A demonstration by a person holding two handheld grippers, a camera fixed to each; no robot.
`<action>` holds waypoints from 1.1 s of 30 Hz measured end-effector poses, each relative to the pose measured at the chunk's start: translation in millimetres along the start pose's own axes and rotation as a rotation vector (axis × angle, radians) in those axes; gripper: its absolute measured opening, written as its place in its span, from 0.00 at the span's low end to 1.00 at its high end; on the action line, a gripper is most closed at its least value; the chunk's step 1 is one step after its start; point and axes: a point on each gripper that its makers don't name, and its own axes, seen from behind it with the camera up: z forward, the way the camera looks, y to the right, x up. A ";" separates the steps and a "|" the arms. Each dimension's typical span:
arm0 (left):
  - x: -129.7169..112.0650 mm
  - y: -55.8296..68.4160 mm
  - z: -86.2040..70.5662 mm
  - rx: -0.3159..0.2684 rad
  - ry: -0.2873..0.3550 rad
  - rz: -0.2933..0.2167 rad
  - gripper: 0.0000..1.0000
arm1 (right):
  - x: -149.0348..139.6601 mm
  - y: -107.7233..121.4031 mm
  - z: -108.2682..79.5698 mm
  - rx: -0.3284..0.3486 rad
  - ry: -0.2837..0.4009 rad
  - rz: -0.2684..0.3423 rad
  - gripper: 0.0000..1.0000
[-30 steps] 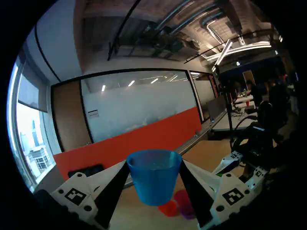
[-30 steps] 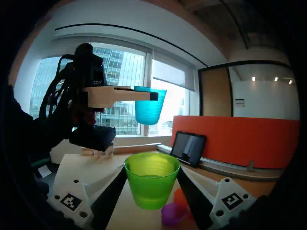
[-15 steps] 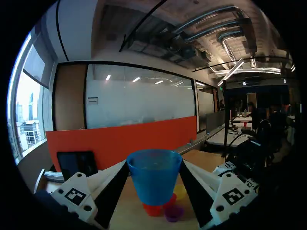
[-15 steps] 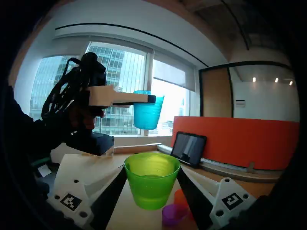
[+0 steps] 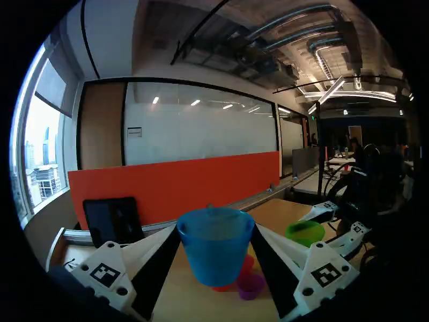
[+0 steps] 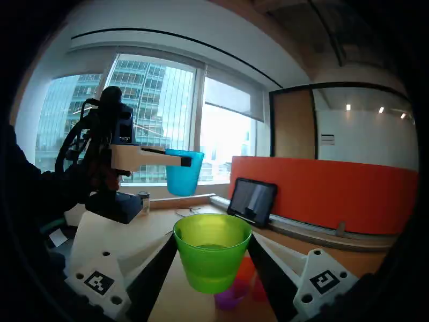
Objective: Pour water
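Observation:
A blue cup (image 5: 215, 246) stands upright between the fingers of my left gripper (image 5: 215, 252), which is shut on it. In the right gripper view that same blue cup (image 6: 183, 172) hangs in the air at the left, above the table. My right gripper (image 6: 212, 260) is shut on a green cup (image 6: 212, 257) with some water in its bottom. From the left gripper view the green cup (image 5: 304, 232) sits to the right, lower than the blue one. The two cups are apart.
Small red (image 5: 245, 265) and purple (image 5: 250, 285) cups stand on the wooden table (image 5: 204, 300) below the held cups. A dark tablet (image 6: 252, 200) leans against an orange partition (image 6: 332, 196). Windows lie behind the left gripper; a small jar (image 6: 142, 201) stands by the sill.
The left gripper has come down with the blue cup and levelled, drawing nearer the green cup. The right gripper with the green cup has barely moved.

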 end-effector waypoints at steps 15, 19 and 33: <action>-51.8 -3.1 -1.3 0.001 -0.076 -0.002 0.88 | -11.0 47.1 -20.4 -0.082 -0.053 0.010 0.91; -64.5 -0.7 1.1 -0.007 -0.098 0.005 0.88 | -17.1 54.2 -23.1 -0.089 -0.074 0.013 0.91; -122.3 7.1 14.5 -0.042 -0.219 0.037 0.88 | -61.6 75.6 -29.1 -0.090 -0.216 0.033 0.91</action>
